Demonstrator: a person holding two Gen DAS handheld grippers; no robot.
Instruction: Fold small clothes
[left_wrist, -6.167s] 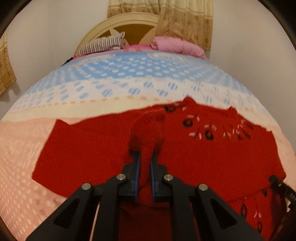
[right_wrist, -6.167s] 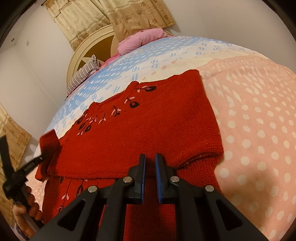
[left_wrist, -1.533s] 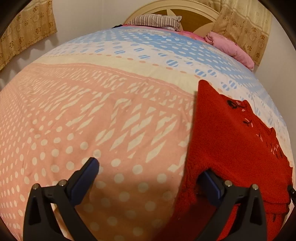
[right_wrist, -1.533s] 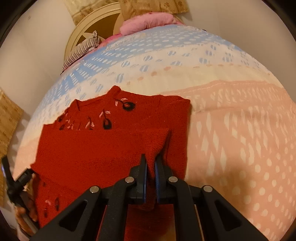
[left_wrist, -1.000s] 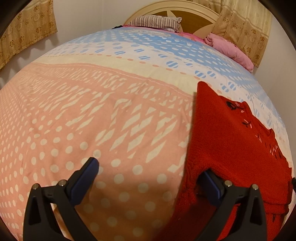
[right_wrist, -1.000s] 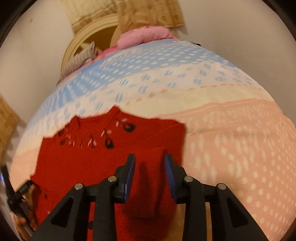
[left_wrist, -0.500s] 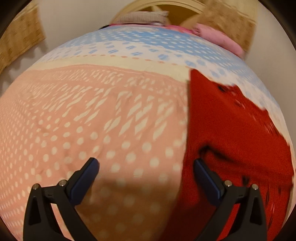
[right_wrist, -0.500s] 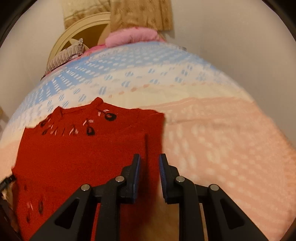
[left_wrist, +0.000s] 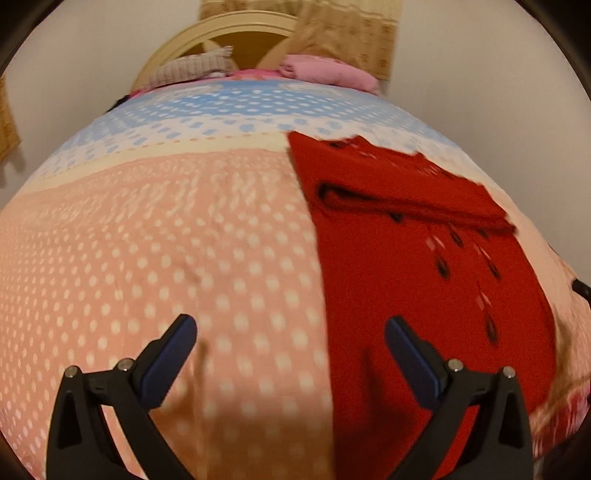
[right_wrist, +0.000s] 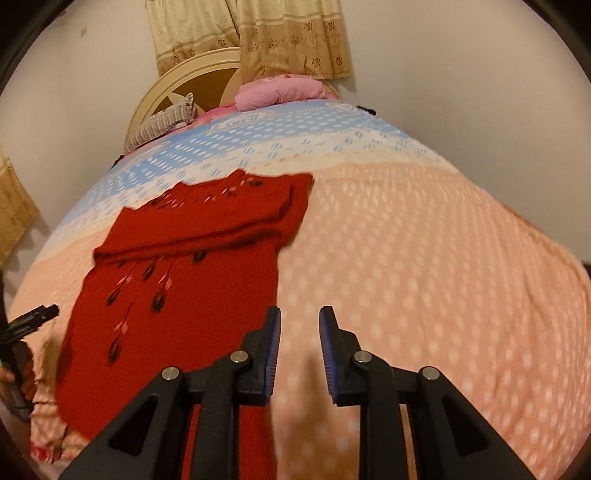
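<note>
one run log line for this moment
left gripper: open, empty | right gripper: open, empty | red sweater: sleeves folded in, flat on bed

Red sweater on the bed, seen from our right gripper

We've got the right gripper (right_wrist: 298, 332) at the bottom center with its blue-padded fingers (right_wrist: 274, 334) parted and nothing between them, over the peach dotted bedspread (right_wrist: 424, 277). The red sweater (right_wrist: 177, 295) lies flat in the left half of the frame, both sleeves folded across its chest. Our left gripper (right_wrist: 31, 317) pokes in at the left edge. A pink pillow (right_wrist: 277, 90), a striped pillow (right_wrist: 162, 125), the headboard (right_wrist: 199, 79) and curtains (right_wrist: 251, 33) sit up top.
</note>
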